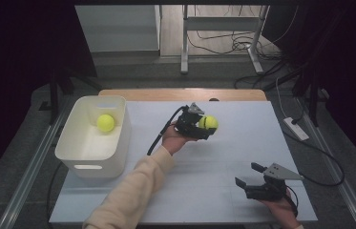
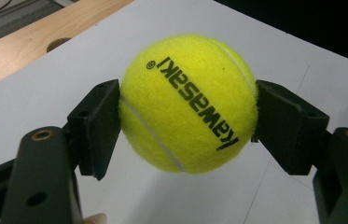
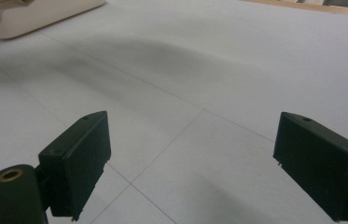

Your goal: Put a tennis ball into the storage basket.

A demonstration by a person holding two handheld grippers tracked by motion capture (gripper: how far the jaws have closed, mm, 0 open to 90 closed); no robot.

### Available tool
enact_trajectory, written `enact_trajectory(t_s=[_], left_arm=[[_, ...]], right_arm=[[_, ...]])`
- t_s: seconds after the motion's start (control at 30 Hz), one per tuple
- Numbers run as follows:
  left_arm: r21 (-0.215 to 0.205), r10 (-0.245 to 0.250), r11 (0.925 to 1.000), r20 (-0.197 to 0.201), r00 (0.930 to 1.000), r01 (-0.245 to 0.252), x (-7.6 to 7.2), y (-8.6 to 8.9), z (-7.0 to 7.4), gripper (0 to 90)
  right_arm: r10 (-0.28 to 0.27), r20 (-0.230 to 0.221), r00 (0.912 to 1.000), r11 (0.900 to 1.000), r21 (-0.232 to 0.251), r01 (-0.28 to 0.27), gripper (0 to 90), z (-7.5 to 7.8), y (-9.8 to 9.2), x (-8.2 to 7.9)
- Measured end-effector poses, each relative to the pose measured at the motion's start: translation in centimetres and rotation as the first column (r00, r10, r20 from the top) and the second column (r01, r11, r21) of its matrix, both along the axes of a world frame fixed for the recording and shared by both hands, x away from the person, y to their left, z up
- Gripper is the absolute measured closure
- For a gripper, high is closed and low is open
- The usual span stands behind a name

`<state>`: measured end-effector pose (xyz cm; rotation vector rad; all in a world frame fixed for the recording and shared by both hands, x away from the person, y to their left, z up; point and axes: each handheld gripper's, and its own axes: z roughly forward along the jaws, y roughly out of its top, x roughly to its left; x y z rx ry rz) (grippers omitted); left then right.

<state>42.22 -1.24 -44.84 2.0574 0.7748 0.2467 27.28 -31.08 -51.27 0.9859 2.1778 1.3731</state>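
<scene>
Our left claw (image 1: 203, 125) pinches the fuzzy yellow tennis ball (image 2: 189, 103) above counter (image 1: 223, 157) middle, toward the far edge. Right claw (image 1: 248, 175) spread, idle at near-right corner. Risk: ball rolls off the pads (image 2: 98, 122) before the white plastic bin (image 1: 118, 138) at the left edge.

Lighting dim overall; high view vignetted, far corners and both sides black. Worktop (image 1: 223, 157) evenly lit from above, no glare. Soft broad shadow across worktop in right gripper view. Ball (image 2: 188, 102) sharp; near tool parts slightly soft.

Lab-like recording room, white table (image 1: 223, 157), dark curtains (image 1: 18, 52), floor cables (image 1: 242, 45), metal stand (image 1: 221, 24)
</scene>
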Motion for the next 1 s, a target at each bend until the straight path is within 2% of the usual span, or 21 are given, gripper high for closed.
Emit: enact_trajectory(t_s=[0.73,1.0], left_arm=[[-0.043,0.038,0.9984,0.013,0.9992,-0.038,-1.6,2.4,0.8,27.8],[-0.045,0.037,0.9984,0.027,0.9990,-0.036,-2.2,2.8,1.1,27.7]], right_arm=[[0.006,0.003,1.0000,1.000,-0.009,-0.006,11.0,0.0,0.3,0.0],[0.012,0.007,0.9999,1.000,-0.010,-0.012,11.0,0.0,0.4,0.1]])
